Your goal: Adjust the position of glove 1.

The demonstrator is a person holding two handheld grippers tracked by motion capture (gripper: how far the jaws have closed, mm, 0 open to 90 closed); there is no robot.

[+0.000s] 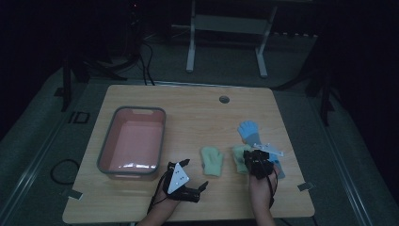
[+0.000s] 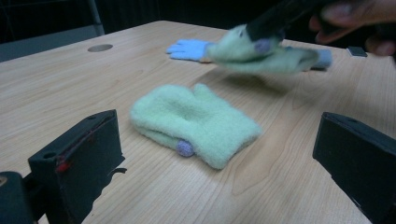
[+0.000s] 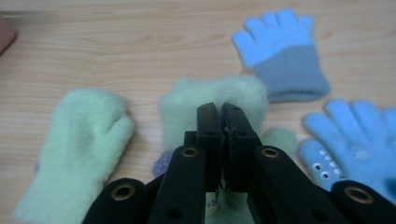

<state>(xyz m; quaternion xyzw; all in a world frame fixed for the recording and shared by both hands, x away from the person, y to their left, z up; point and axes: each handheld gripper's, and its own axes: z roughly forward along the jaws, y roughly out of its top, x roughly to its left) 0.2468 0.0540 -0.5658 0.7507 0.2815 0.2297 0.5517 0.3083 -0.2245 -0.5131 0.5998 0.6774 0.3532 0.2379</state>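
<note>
Bin [image 1: 106,141] left of mitten [image 1: 212,160]; gloves [image 1: 248,129] right.

Two pale green mittens are lying on the table: one flat on the wood [image 3: 74,144], the other [image 3: 215,100] caught between black jaws. Two blue gloves are sitting beside them, one two-tone [image 3: 282,56] and one with a small face [image 3: 355,144]. One pink bin [image 1: 132,141] is standing at the left.
</note>
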